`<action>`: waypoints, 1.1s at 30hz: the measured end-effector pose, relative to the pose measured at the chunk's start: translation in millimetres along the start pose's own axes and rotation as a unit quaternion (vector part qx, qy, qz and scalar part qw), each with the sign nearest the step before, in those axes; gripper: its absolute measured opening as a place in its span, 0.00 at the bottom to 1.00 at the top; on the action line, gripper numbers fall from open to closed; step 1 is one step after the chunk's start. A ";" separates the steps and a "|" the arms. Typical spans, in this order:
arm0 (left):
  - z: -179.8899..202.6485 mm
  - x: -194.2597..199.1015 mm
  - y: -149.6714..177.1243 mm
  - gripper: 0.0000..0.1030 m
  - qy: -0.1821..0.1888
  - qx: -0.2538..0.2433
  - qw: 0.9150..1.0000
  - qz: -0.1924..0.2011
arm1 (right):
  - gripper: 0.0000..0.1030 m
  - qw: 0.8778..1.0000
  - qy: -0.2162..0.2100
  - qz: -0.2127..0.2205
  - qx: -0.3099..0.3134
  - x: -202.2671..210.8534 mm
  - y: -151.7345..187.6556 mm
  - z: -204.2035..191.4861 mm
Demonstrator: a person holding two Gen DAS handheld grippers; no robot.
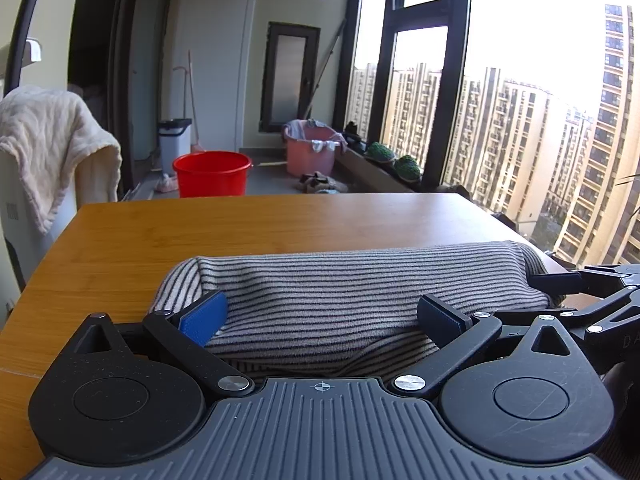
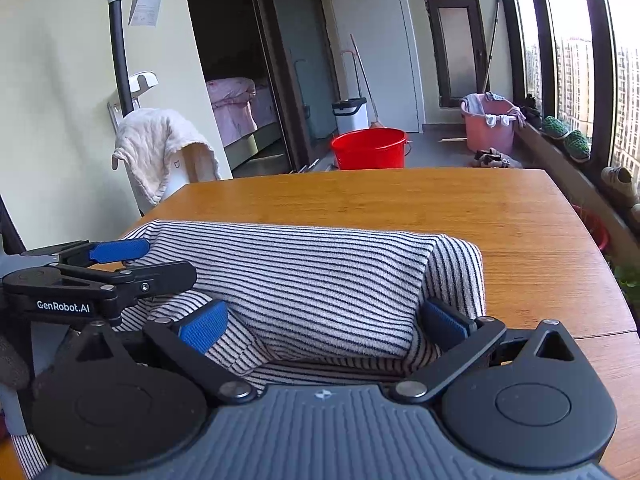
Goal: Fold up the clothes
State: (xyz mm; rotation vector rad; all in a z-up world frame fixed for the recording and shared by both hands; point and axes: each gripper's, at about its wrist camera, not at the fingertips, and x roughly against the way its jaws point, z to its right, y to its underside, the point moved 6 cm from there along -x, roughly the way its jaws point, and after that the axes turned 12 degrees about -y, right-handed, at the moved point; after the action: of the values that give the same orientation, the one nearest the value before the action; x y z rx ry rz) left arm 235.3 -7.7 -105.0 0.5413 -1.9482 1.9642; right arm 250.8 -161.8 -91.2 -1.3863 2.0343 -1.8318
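Striped garment folded, red bucket beyond table

You have one striped garment, grey-white with thin dark stripes, folded into a thick bundle lying flat along the table's near edge.

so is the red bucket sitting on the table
No, the red bucket stands on the floor beyond the table.
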 end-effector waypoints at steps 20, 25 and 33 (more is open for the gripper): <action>0.9 -1.7 -1.6 1.00 -0.001 -0.002 1.000 0.000 | 1.00 1.000 0.001 0.016 0.001 4.4 -0.9 -0.4; 0.3 -2.0 -2.0 1.00 -0.002 -0.002 1.000 0.001 | 1.00 1.000 0.001 0.020 0.001 5.2 -1.1 -0.5; 0.1 -1.7 -1.5 1.00 -0.002 -0.001 1.000 0.001 | 0.60 0.995 0.055 0.085 -0.007 29.4 -2.5 2.5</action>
State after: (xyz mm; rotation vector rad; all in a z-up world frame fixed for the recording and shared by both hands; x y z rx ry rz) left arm 237.5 -7.8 -104.5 0.5425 -1.9536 1.9625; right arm 236.3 -182.3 -75.4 -1.0998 2.1458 -1.8635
